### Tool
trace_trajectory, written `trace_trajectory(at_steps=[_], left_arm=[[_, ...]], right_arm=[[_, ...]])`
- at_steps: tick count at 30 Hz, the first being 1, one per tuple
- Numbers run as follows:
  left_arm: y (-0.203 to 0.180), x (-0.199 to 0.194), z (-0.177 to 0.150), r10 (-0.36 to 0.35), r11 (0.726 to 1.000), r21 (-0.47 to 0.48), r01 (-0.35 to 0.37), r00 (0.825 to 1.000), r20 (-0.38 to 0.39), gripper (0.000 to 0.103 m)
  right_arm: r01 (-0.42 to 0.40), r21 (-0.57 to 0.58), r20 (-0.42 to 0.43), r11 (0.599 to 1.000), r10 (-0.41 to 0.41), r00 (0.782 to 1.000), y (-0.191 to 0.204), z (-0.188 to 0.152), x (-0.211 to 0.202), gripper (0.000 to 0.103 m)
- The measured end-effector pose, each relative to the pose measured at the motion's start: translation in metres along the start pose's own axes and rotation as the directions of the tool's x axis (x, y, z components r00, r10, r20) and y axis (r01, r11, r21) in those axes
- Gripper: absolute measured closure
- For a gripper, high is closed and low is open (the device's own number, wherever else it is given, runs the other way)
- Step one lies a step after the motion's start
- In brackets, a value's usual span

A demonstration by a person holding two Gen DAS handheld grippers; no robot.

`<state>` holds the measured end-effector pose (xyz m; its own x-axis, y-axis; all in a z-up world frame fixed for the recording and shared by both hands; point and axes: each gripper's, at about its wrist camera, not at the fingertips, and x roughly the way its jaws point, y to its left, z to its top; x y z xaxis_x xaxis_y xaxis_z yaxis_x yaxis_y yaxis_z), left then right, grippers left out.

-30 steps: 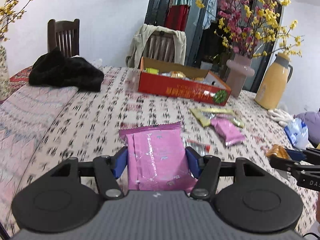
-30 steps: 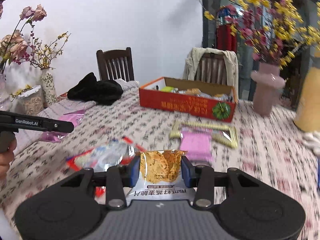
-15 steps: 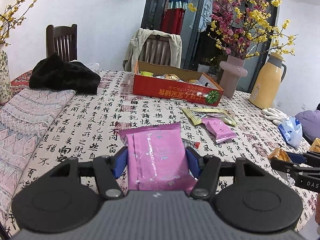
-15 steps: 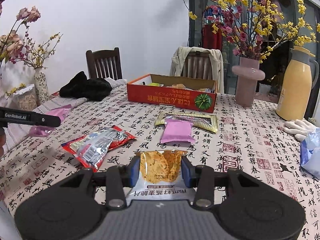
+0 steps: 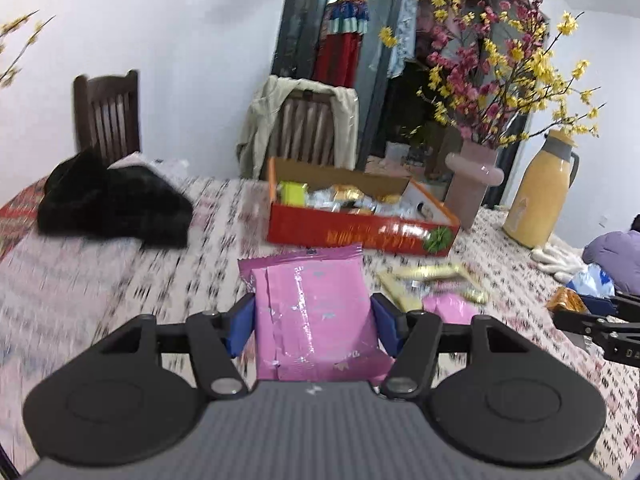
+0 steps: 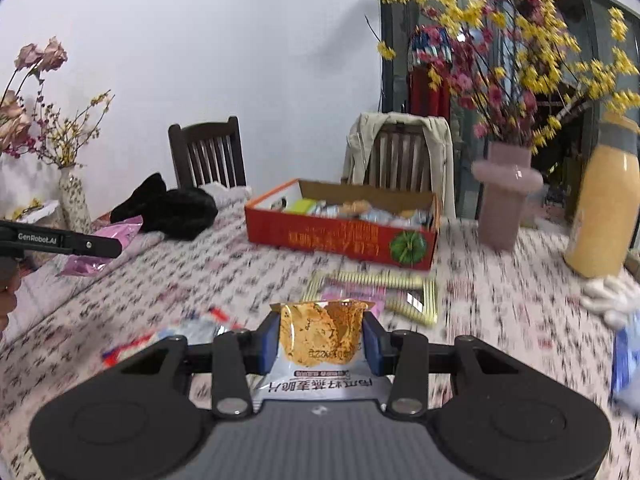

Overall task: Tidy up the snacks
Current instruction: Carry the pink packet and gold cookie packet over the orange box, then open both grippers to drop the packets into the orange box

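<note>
Tongs of the left hand (image 5: 314, 316) clenched on a pink snack packet (image 5: 314, 312), held above the bench (image 5: 120, 280). At twelve o'clock beyond it, an open red cardboard box (image 5: 360, 232) holding assorted snacks. Right tongs (image 6: 320, 338) clenched on an orange-and-white crisp packet (image 6: 320, 340), also raised off the bench. Ahead of these, gold wrappers (image 6: 400, 286) lie flat; at ten o'clock, a red-edged clear packet (image 6: 188, 332); at two o'clock, a pink vase (image 6: 506, 196) and yellow flask (image 6: 604, 208).
</note>
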<state>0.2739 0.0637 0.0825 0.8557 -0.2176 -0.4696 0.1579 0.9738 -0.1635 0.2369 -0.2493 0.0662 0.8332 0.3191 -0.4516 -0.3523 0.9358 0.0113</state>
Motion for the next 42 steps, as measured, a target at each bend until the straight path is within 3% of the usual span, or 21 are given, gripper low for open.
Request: trace_trajectory(at_steps=[10,15,21,25,31,39,40,42], left_arm=[[-0.005,0.088,0.087,-0.050,0.997,0.056,0.047,0.997,0.053,0.041],[-0.011,0.154,0.127,-0.092,0.995,0.036,0.091,0.996,0.018,0.041],[-0.013,0.226,0.157,-0.083,0.996,0.032,0.083,0.996,0.015,0.041],[-0.009,0.271,0.160,-0.047,0.999,0.013,0.047,0.999,-0.012,0.041],[0.003,0.325,0.132,-0.027,0.999,-0.033,0.024,0.993,-0.117,0.041],[0.016,0.334,0.118,-0.008,0.999,-0.053,0.001,0.992,-0.127,0.043],[0.018,0.332,0.118,-0.005,0.998,-0.060,-0.002,0.993,-0.117,0.041],[0.023,0.328,0.122,-0.016,0.996,-0.083,0.007,0.994,-0.104,0.029]], right_arm=[[-0.010,-0.077,0.092,0.997,0.018,0.996,-0.012,0.086,0.076,0.061],[-0.067,0.010,0.116,0.998,0.066,0.991,-0.039,0.131,0.127,0.061],[-0.049,0.088,0.097,0.995,0.041,0.994,-0.060,0.164,0.207,0.061],[-0.053,0.136,0.052,0.989,0.046,0.998,-0.065,0.166,0.262,0.061],[-0.024,0.184,-0.050,0.983,0.034,0.998,-0.063,0.139,0.336,0.061],[-0.044,0.259,-0.115,0.965,0.076,0.990,-0.061,0.114,0.370,0.061],[-0.053,0.269,-0.117,0.962,0.088,0.989,-0.061,0.114,0.371,0.059],[-0.070,0.285,-0.119,0.956,0.108,0.987,-0.060,0.112,0.371,0.056]])
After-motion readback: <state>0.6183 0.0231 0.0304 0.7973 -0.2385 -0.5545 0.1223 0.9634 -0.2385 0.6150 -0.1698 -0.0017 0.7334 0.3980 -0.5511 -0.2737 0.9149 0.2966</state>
